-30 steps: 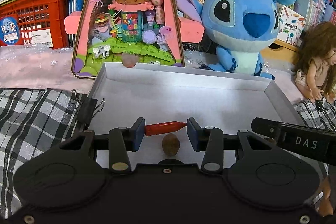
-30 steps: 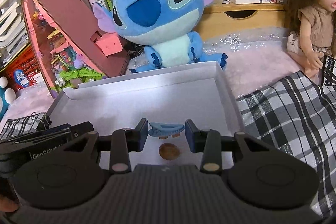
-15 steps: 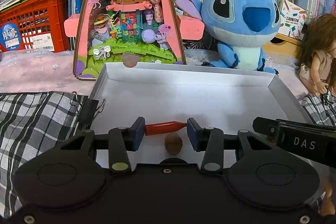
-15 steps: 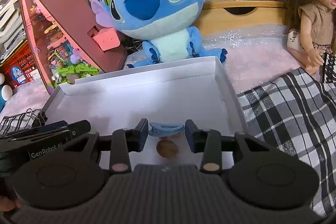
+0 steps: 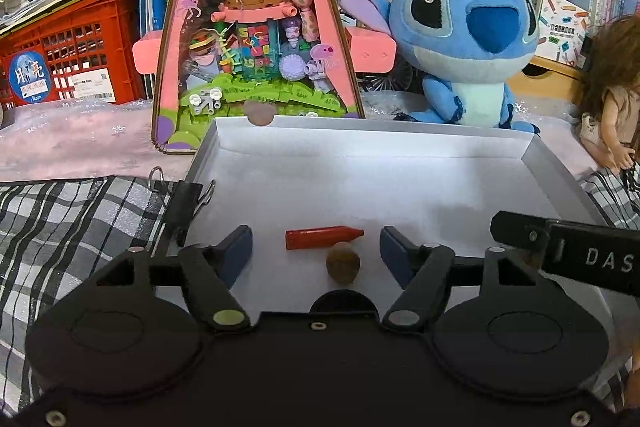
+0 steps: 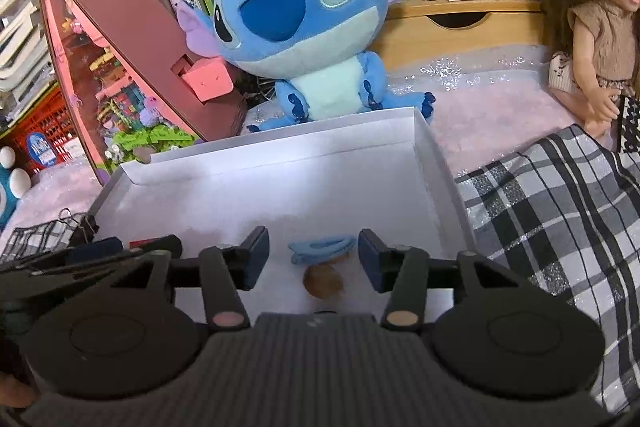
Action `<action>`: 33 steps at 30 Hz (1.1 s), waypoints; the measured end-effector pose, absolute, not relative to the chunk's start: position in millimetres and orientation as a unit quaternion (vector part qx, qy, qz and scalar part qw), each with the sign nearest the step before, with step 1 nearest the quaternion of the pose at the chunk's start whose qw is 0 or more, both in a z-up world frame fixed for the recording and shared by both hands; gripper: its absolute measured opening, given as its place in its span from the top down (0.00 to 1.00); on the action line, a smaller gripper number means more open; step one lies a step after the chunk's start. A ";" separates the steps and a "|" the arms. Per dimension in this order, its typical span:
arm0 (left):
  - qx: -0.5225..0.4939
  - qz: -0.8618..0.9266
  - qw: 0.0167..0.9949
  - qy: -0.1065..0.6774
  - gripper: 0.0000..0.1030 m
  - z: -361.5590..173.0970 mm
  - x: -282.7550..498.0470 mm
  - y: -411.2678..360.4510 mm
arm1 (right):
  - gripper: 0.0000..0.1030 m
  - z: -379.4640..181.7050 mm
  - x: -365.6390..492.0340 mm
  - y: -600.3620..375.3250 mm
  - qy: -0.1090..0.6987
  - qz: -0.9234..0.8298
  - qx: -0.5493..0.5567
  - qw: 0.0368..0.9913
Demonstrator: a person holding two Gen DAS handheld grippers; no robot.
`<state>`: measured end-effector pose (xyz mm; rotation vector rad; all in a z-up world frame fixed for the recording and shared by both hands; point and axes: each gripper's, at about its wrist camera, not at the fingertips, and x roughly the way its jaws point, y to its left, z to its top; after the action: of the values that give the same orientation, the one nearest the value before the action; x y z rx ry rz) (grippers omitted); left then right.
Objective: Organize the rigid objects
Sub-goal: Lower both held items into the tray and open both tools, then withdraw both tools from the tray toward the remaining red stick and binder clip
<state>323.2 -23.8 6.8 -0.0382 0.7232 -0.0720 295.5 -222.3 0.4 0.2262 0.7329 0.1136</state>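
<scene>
Both claws spread, nothing pinched. Left claw [image 5: 316,247] straddles the crayon [image 5: 323,237], which lies in the box [image 5: 400,143] near its front edge. Right claw [image 6: 313,253] straddles the blue clip [image 6: 322,247], also near the box front. Risks: a finger [image 5: 236,247] nudging the crayon on withdrawal so it rolls; claws crowding each other; binder clip [image 5: 184,205] at the box's left wall snagging.

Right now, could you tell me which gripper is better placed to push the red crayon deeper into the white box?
Left. The left gripper is open with the red crayon lying between its fingers in the white box; the right gripper brackets the blue clip.
</scene>
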 end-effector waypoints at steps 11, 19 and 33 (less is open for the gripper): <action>-0.038 -0.049 0.940 0.335 0.20 26.7 290.9 -8.8 | 0.22 17.1 270.7 -227.7 0.328 0.075 0.107 0.936; -0.032 -0.071 0.948 0.307 0.19 43.9 244.4 -2.5 | 0.17 32.8 234.8 -231.1 0.302 0.108 0.100 0.942; -0.008 -0.118 0.950 0.290 0.18 42.7 146.6 -11.8 | 0.14 36.6 148.0 -236.6 0.268 0.146 0.051 0.951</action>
<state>146.6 -11.8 42.7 -0.0173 0.5907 -0.2404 148.0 -236.6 36.6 0.1040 0.5453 0.2971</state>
